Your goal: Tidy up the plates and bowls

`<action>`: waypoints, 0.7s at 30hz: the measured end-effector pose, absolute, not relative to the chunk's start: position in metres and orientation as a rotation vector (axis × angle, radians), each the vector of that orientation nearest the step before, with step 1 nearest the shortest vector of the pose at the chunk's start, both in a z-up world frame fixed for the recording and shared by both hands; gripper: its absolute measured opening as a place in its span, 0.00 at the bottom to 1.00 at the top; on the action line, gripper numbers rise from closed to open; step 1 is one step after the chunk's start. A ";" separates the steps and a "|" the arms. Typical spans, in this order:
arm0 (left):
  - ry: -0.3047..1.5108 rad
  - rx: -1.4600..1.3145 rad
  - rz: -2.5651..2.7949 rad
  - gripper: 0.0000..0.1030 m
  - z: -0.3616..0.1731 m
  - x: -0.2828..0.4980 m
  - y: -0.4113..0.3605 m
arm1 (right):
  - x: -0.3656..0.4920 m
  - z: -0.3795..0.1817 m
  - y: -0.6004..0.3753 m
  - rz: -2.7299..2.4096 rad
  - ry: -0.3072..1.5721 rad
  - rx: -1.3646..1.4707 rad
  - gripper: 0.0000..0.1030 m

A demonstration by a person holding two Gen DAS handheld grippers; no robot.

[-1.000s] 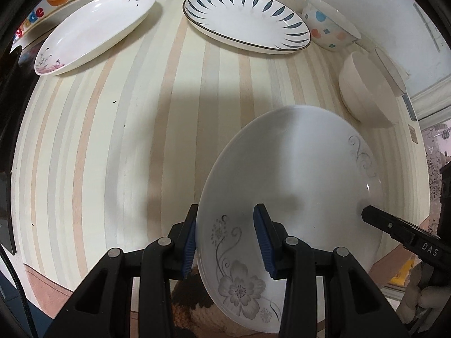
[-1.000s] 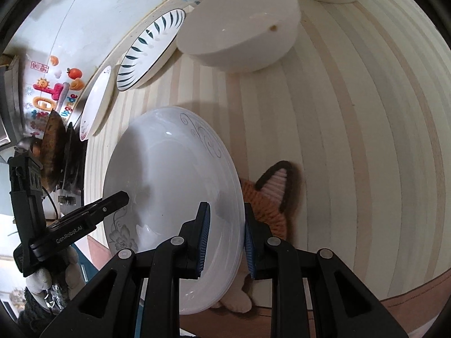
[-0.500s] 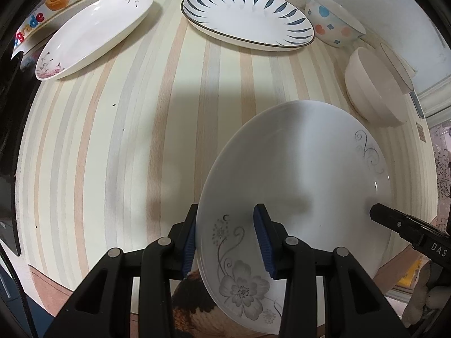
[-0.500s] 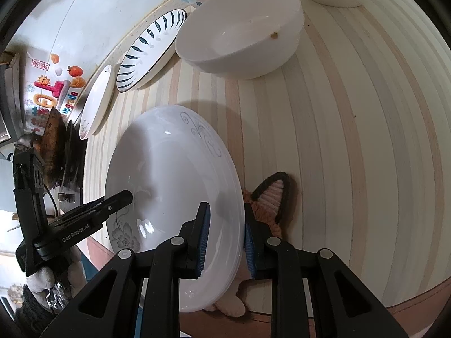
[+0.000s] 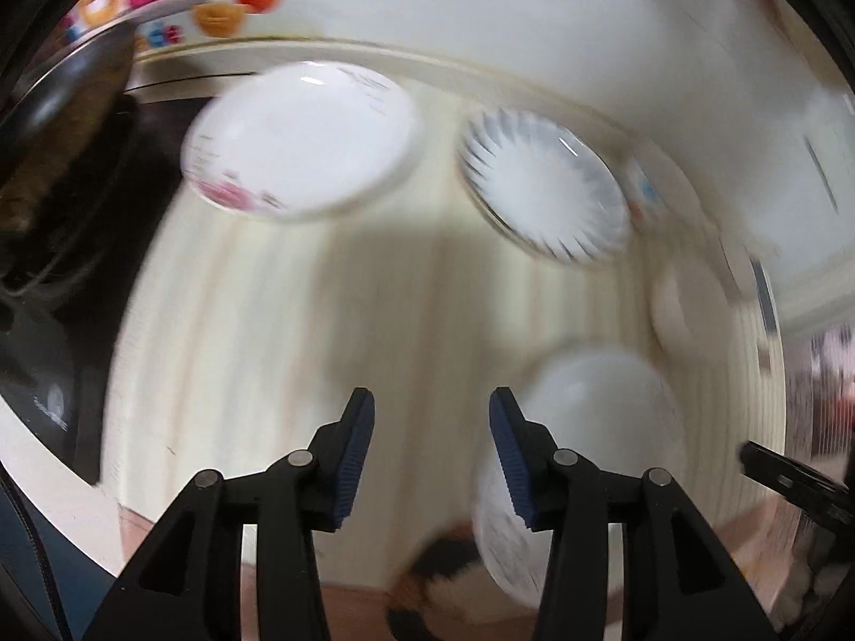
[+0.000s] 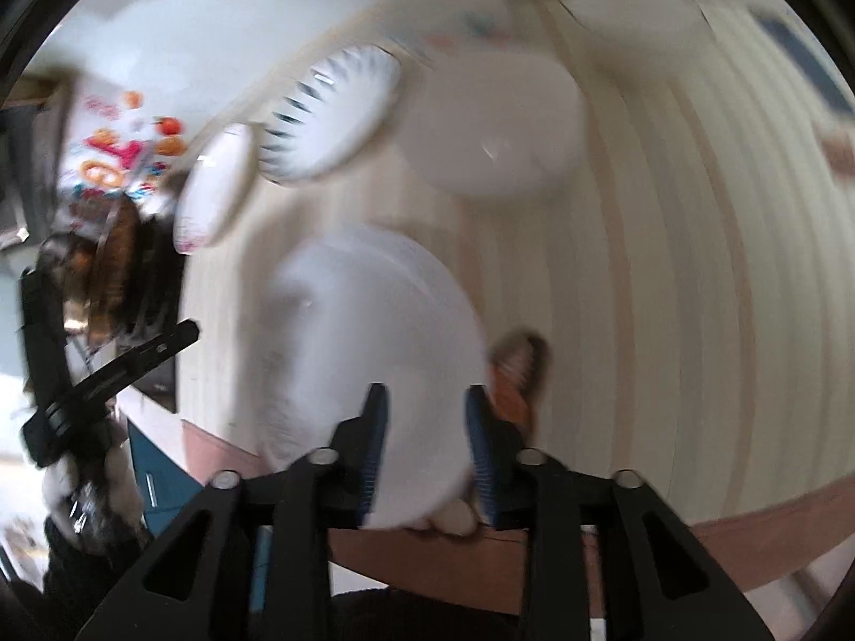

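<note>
The white floral plate (image 6: pixel 374 342) lay flat on the striped table (image 5: pixel 278 320) near its front edge, over a fox-patterned mat (image 6: pixel 515 374). Both frames were blurred. The left gripper (image 5: pixel 430 416) and right gripper (image 6: pixel 425 411) had just been opening — nothing was gripped; both jaws stood parted above it.

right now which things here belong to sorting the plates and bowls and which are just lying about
Part of the job:
- white floral plate, near edge
- pink-flower plate
- blue-leaf plate
- plain white bowl
- dotted bowl, blurred
- left claw and right claw, both open, just released

Lying about:
- fox-shaped mat
- fruit wall stickers
- dark pan
</note>
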State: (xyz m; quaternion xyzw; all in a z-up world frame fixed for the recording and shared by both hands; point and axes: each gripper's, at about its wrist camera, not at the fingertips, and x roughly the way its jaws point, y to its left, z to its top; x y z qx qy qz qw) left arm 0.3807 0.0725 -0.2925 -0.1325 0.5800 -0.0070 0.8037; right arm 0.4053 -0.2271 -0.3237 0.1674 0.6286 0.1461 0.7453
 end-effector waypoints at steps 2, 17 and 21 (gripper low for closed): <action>1.243 -0.334 0.067 0.41 -0.300 0.402 0.101 | 0.431 -0.310 -0.203 0.393 1.336 0.364 0.53; 1.181 -0.496 0.393 0.41 -0.361 0.490 0.214 | 0.672 -0.390 0.036 0.587 1.258 0.194 0.47; 1.163 -0.458 0.408 0.41 -0.365 0.506 0.213 | 0.703 -0.416 0.057 0.579 1.283 0.167 0.32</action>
